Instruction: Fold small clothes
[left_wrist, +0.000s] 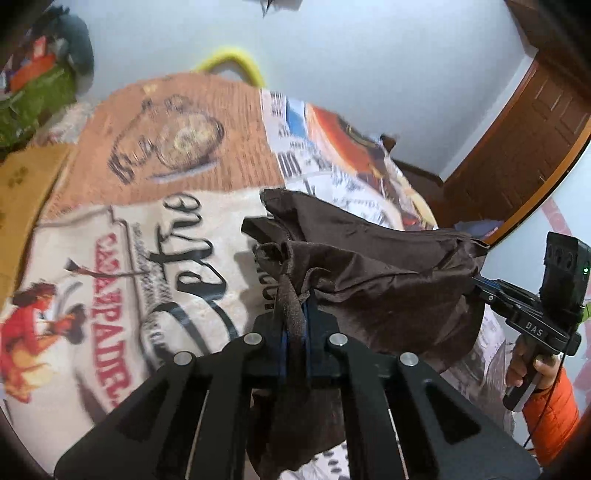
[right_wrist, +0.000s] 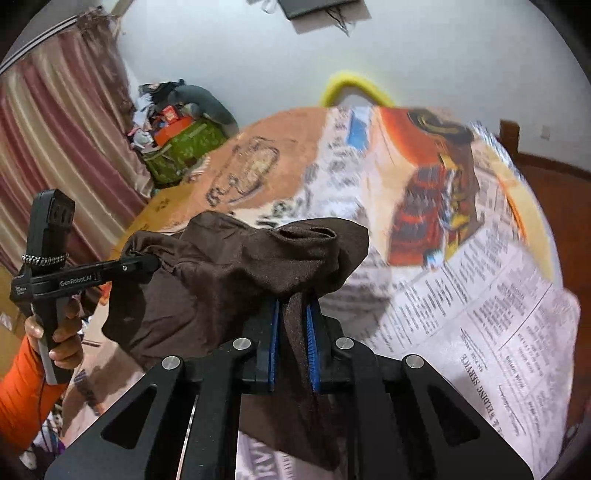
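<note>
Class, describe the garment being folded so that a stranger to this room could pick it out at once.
Start at the bed's printed blanket, covered in pictures and lettering. Above it hangs one dark brown garment, stretched between the left tool and the right tool, each clamped on an edge. It is the only plain, unprinted fabric there.

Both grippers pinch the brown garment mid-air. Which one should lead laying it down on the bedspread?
Probably left gripper: more bare printed bedspread lies ahead of it. Right gripper also grips the brown garment.
</note>
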